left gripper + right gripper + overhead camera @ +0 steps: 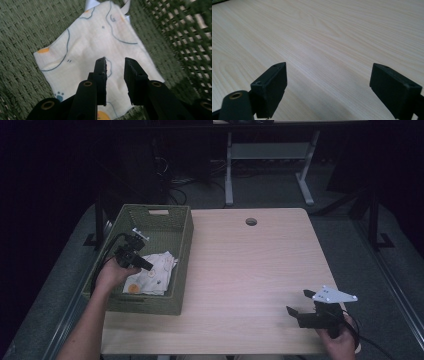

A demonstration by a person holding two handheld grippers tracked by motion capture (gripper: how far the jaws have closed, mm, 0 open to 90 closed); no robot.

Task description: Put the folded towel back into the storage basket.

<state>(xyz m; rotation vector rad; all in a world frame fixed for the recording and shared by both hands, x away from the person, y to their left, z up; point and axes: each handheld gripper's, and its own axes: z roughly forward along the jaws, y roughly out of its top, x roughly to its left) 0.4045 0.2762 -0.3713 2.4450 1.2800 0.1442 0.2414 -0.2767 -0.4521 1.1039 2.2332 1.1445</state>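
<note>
1. Black left gripper [115,65] hovers with jaws slightly apart, nothing clamped; the cream patterned cloth [100,42] lies just below, flat in the green woven basket [182,237].
2. Basket walls ring the cloth on all sides.
3. Right gripper [328,82], jaws spread wide, rests over the pale wooden table [250,270], well apart.

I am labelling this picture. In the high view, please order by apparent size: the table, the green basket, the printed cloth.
1. table
2. green basket
3. printed cloth, lying inside the basket
</note>
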